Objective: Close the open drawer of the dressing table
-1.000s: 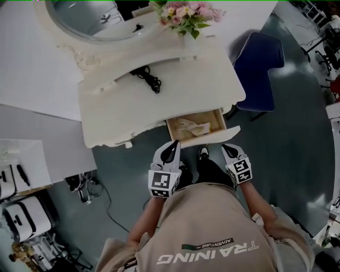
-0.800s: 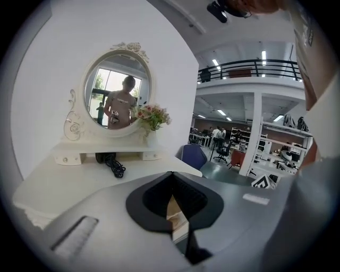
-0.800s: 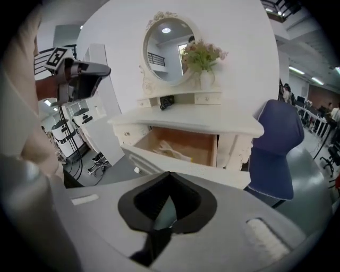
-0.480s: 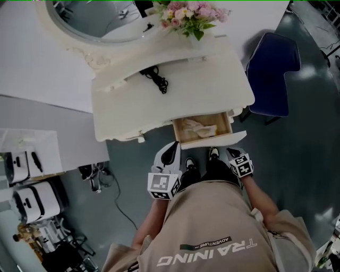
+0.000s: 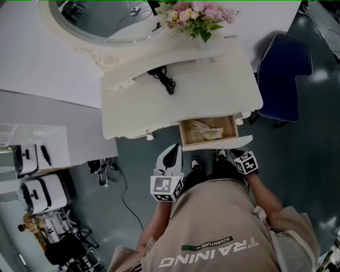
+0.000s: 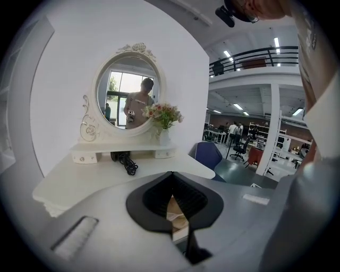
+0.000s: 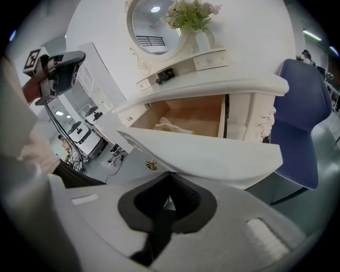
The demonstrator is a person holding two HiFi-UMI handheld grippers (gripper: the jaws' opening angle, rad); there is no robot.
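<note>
Two grippers, posture: both held low at the person's waist, tips aimed at the dressing table (image 5: pixel 212 90).
left gripper (image 6: pixel 171 175): jaws clenched tip to tip, nothing between them; it hangs off the drawer's left corner, apart from it, below the table's front edge.
right gripper (image 7: pixel 170 175): jaws pressed together and empty; tips sit just under the drawer front, towards its right end. Contact with the front cannot be told.
drawer (image 5: pixel 223 142): pulled out from the right part of the table's front, directly before the person; pale wooden inside exposed.
drawer content: crumpled pale cloth (image 5: pixel 204 129) lying on the bottom.
brass knob (image 7: pixel 151 165): on the outer face of the drawer front, left of the right gripper's tips in the right gripper view.
table top: black cord (image 5: pixel 163 79) coiled near the back shelf; flowers (image 5: pixel 196 16) in a vase at the rear right; oval mirror (image 5: pixel 90 16) behind, at the left.
surroundings: blue chair (image 5: pixel 284 69) just right of the table; the person's shoes (image 5: pixel 195 162) on grey floor beneath the drawer.
</note>
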